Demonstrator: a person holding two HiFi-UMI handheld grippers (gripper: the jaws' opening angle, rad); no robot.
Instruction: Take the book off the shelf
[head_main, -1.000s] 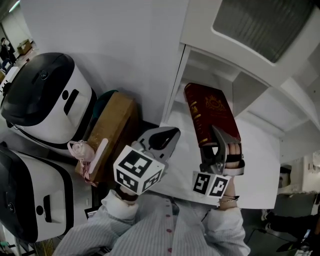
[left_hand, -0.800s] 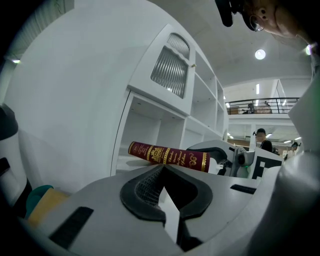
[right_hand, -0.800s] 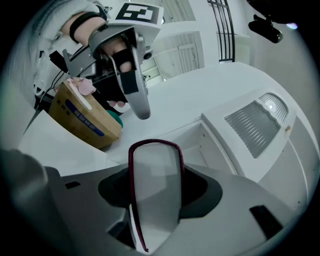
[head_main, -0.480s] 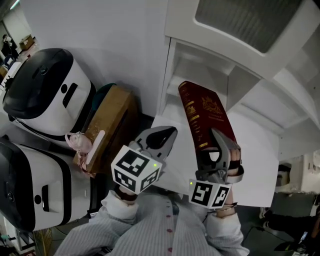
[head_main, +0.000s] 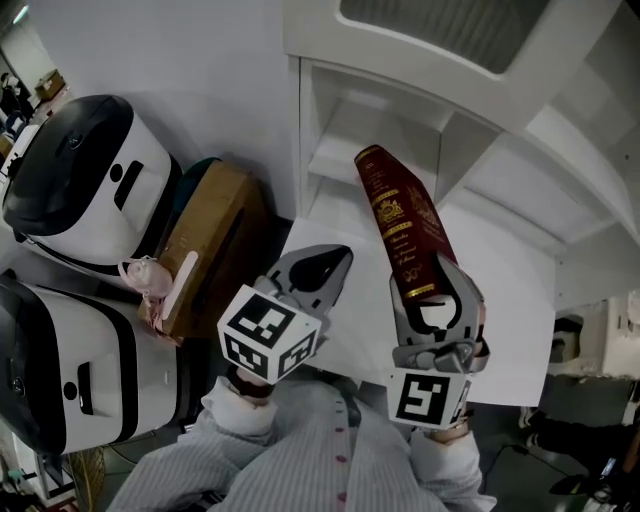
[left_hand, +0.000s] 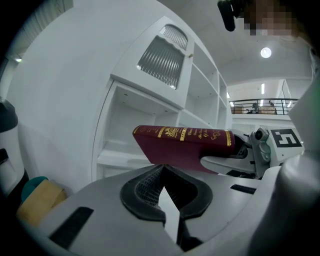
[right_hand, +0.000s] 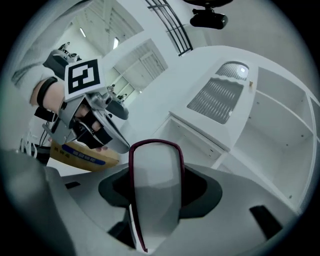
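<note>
A dark red book (head_main: 405, 228) with gold print on its spine stands up out of my right gripper (head_main: 432, 300), which is shut on its lower end. It hangs in front of the white shelf unit (head_main: 372, 135), clear of the compartments. In the right gripper view the book's page edge (right_hand: 155, 185) fills the gap between the jaws. The left gripper view shows the book (left_hand: 185, 145) lying sideways, with the right gripper (left_hand: 235, 161) on it. My left gripper (head_main: 312, 268) sits just left of the book, shut and holding nothing.
Two white-and-black appliances (head_main: 85, 180) (head_main: 60, 370) stand at the left. Beside them are a brown cardboard box (head_main: 205, 240) and a pink item (head_main: 150, 290). A white ledge (head_main: 505, 300) lies under the book, with open shelf compartments (head_main: 520, 175) beyond it.
The book has come away from the shelf and turned so its spine faces up at me. The right gripper has drawn back toward my body; the left gripper has hardly moved.
</note>
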